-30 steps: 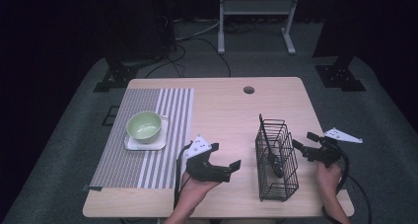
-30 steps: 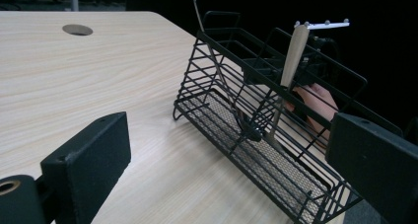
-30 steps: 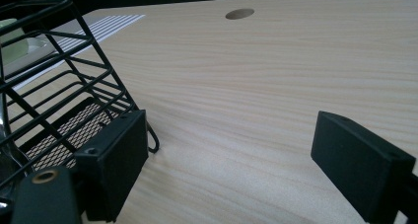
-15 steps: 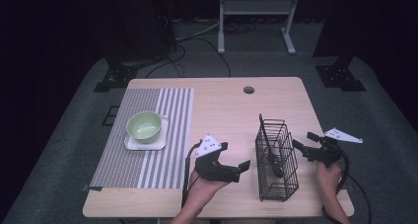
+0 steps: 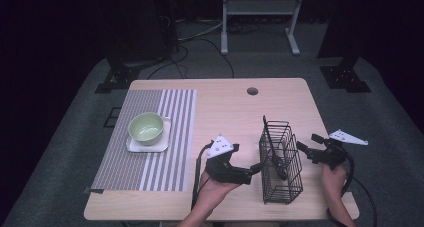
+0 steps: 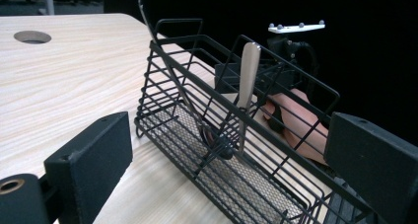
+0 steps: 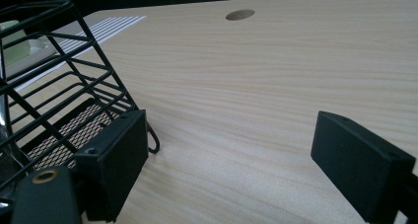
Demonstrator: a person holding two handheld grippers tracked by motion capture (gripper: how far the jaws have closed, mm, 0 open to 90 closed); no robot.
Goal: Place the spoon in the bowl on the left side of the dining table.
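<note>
One black wire basket (image 5: 281,163) is holding two utensils (image 6: 245,83); one green bowl (image 5: 146,127) is sitting on one white plate (image 5: 161,146).

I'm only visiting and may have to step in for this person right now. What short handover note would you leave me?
Left hand-held gripper: open, empty, jaws pointed at the black wire basket, close to its left side.
Right hand-held gripper: open, empty, beside the basket's right side.
The basket stands upright on the pale wooden table and holds two leaning utensils.
The green bowl sits on a white square plate on the striped mat.
Done: nothing gripped yet. Left: probably grasping the basket or a utensil.
</note>
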